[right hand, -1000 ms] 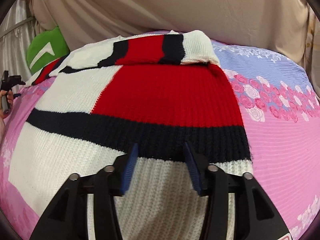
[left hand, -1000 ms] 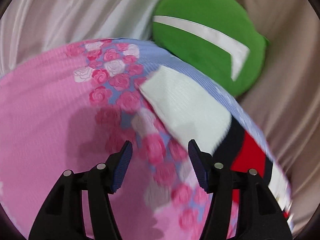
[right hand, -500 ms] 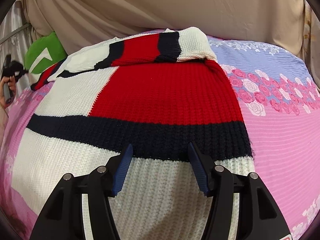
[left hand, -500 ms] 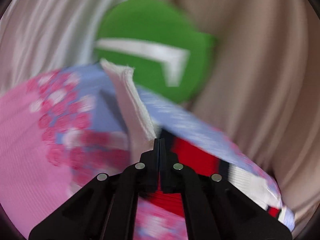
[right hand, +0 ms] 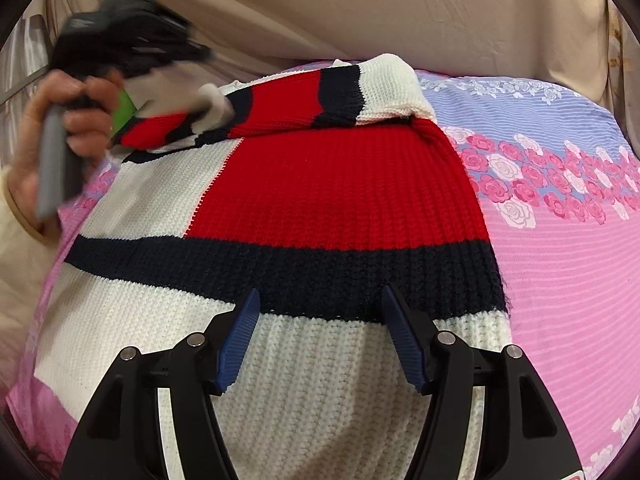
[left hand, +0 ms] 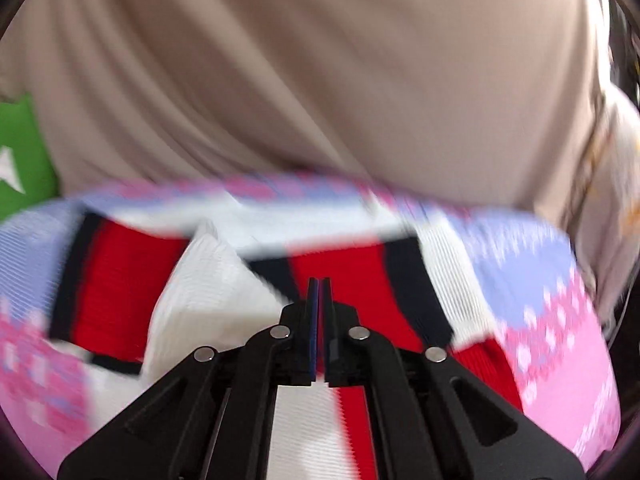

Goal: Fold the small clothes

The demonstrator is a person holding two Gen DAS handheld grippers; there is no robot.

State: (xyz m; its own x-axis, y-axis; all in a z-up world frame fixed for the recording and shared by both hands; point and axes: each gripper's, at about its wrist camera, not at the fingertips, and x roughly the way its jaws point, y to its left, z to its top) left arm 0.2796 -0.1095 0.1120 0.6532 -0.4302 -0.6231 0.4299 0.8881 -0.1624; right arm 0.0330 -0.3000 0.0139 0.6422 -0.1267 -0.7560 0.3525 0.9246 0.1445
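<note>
Right wrist view: the right gripper [right hand: 318,332] hovers over the white hem of a red, white and navy knitted sweater [right hand: 332,196], its jaws having just widened and holding nothing, while the sweater lies flat on a pink floral bedsheet [right hand: 560,264]. Above the sweater's far left corner, the left gripper [left hand: 319,300] is pinched shut, apparently on the cuff of the left sleeve [right hand: 224,114]. The step seems to be folding that sleeve across the sweater's body, so next it needs laying flat and releasing.
</note>
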